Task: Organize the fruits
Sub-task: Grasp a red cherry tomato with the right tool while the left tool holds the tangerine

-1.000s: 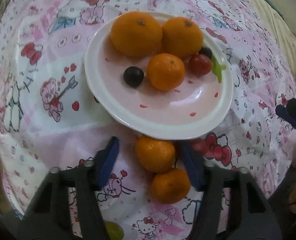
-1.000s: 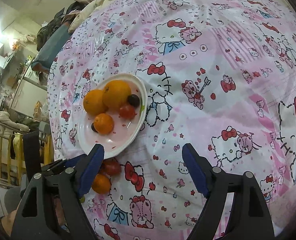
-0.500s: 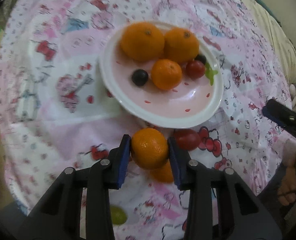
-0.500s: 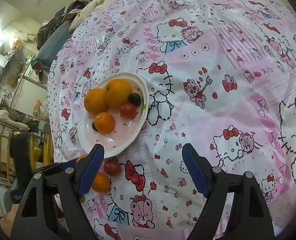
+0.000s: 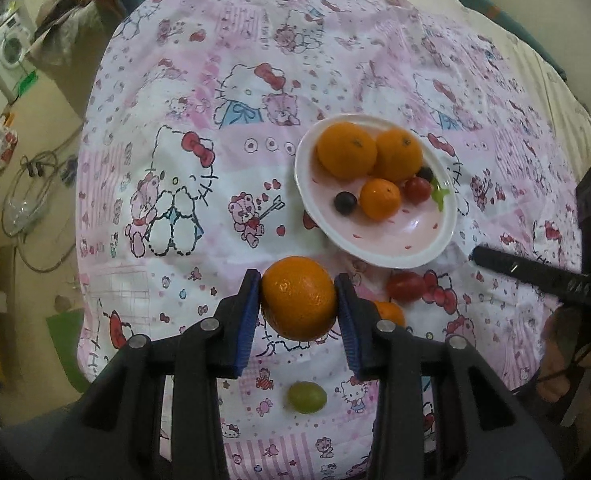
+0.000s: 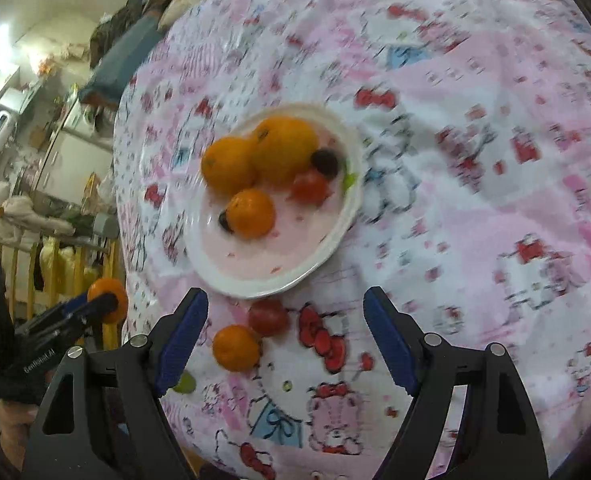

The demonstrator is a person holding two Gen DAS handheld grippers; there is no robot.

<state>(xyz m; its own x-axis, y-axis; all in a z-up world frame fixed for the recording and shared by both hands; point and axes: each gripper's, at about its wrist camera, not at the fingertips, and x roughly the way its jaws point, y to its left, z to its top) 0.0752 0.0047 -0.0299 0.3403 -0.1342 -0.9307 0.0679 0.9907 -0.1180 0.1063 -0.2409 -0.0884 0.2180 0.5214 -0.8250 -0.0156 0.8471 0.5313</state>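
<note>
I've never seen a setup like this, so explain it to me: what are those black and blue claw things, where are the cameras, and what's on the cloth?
Each is a hand-held gripper with a fisheye camera looking along its two fingers. The left wrist view shows the left gripper shut on an orange, lifted above the cartoon-print cloth. The right wrist view shows the right gripper open, holding nothing. The white plate holds three oranges, two dark grapes and a red tomato. Beside it on the cloth lie another tomato, a small orange and a green grape.

Five oranges [image 5: 298,298], two red tomatoes [image 5: 405,286], two dark grapes [image 5: 345,202], one green grape [image 5: 307,397], one plate [image 5: 375,254].
</note>
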